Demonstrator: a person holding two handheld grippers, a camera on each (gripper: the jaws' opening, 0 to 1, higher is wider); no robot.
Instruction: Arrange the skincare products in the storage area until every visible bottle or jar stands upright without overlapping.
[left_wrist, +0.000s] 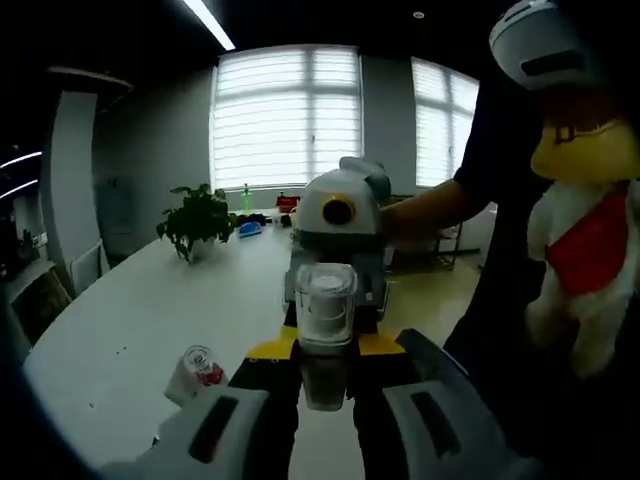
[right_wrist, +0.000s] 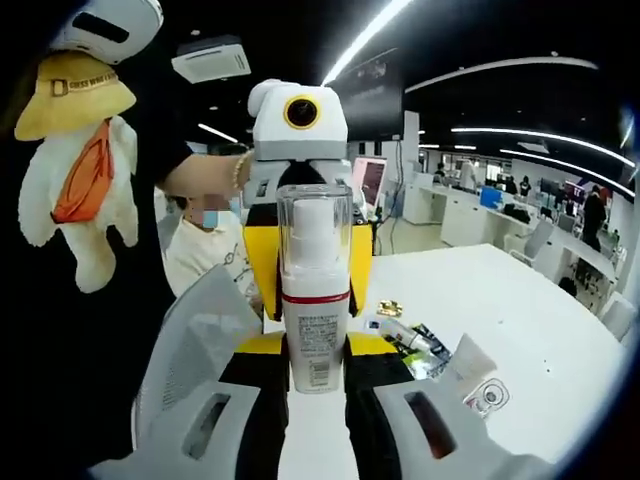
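Between your two claws, up over the white table (right_wrist: 520, 310), stands the spray bottle (right_wrist: 314, 290). Your right gripper (right_wrist: 315, 385) squeezes its bottom. Your left gripper (left_wrist: 327, 385) squeezes its clear cap (left_wrist: 325, 305). Another small bottle (left_wrist: 195, 372) lies tipped over on the table.

White bottle (right_wrist: 315, 300) – clear cap, red band; white table (right_wrist: 520, 330); yellow-white plush (right_wrist: 75, 150)

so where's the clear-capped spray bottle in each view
Left gripper view: the spray bottle sits centre, low, seen cap end on, between both hand-held grippers.
Right gripper view: centre, upright, label and red band facing.
Shared landmark: the plush duck hanging on the person, right in one view, upper left in the other.
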